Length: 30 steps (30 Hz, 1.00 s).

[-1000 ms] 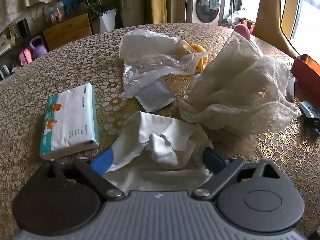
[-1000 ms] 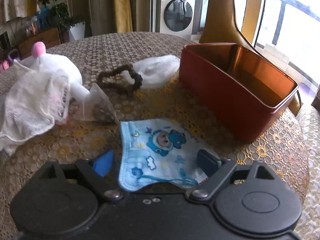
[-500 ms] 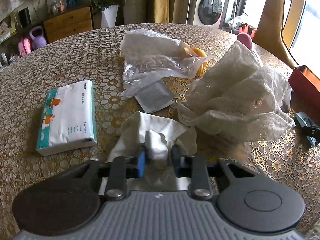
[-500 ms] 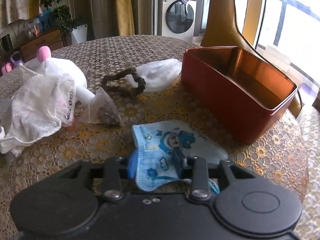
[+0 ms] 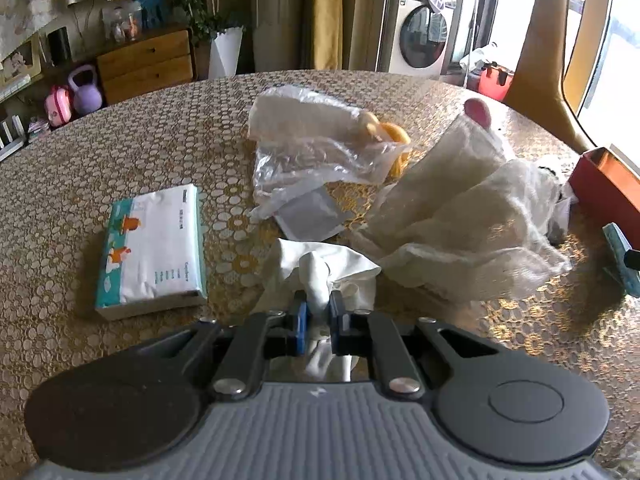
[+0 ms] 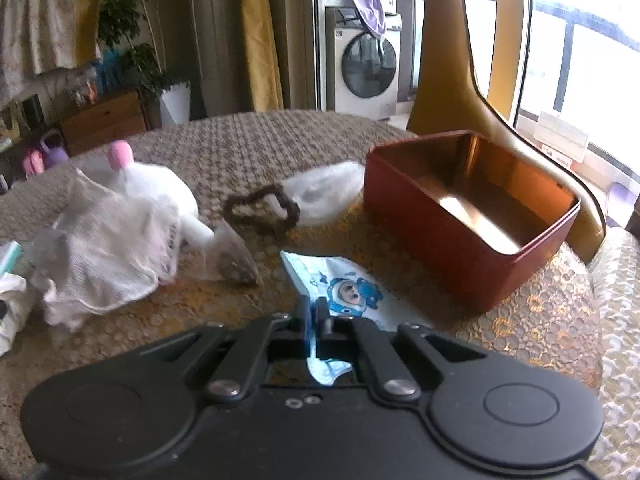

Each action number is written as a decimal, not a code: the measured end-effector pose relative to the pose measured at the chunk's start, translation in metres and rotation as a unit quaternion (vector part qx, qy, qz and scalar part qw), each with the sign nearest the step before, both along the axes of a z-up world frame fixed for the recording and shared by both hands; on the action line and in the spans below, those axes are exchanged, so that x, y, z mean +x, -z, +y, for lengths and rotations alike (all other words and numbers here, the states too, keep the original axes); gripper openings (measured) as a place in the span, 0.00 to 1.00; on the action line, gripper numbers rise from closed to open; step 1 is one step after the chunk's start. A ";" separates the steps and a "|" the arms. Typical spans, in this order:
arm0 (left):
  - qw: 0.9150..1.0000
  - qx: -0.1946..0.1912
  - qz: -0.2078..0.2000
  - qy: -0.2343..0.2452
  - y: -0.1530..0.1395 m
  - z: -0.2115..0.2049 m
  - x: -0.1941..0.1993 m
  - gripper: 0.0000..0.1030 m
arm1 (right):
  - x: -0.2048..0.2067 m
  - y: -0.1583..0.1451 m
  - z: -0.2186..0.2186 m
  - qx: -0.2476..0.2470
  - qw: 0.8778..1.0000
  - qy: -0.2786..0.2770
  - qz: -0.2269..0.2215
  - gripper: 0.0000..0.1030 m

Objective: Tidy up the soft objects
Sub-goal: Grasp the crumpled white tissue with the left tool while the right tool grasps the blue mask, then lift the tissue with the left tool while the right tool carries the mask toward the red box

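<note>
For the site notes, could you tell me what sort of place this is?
Most likely a lived-in home: a washing machine behind the cloth-covered table, a wooden chest of drawers and a potted plant.

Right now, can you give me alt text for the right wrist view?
The right gripper is shut on a blue cartoon-print face mask above a gold lace tablecloth. An open, empty red tin stands just right of it; a white mesh cloth lies at left.

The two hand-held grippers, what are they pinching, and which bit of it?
The left hand-held gripper pinches a bunched fold of the white cloth. The right hand-held gripper clamps the near edge of the blue cartoon face mask.
</note>
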<state>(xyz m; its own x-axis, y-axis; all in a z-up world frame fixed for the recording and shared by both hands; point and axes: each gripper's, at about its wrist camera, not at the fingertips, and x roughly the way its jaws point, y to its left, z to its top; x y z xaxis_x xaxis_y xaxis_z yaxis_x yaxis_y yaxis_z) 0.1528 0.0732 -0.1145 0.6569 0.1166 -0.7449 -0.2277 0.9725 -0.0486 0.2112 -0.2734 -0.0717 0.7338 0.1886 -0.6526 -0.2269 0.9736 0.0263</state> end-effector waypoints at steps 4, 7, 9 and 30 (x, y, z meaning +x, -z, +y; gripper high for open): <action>1.000 0.001 -0.010 0.008 -0.014 -0.008 -0.005 0.11 | -0.008 -0.017 -0.004 0.014 1.000 -0.009 -0.014 0.01; 1.000 -0.001 -0.017 0.015 -0.026 -0.015 -0.007 0.11 | -0.014 -0.032 -0.008 0.023 0.999 -0.016 -0.026 0.01; 0.999 -0.007 -0.025 0.018 -0.035 -0.020 -0.010 0.11 | -0.018 -0.042 -0.011 0.031 0.999 -0.021 -0.034 0.01; 0.996 0.009 -0.023 0.085 -0.051 -0.042 -0.028 0.51 | -0.037 -0.067 -0.033 0.066 0.997 -0.026 -0.043 0.01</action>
<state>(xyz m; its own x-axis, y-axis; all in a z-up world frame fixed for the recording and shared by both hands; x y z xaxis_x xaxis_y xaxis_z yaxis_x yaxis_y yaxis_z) 0.1253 0.0314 -0.0640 0.7022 0.0143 -0.7118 -0.0578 0.9976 -0.0371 0.1747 -0.3065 -0.0045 0.7734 0.3084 -0.5538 -0.2843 0.9496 0.1318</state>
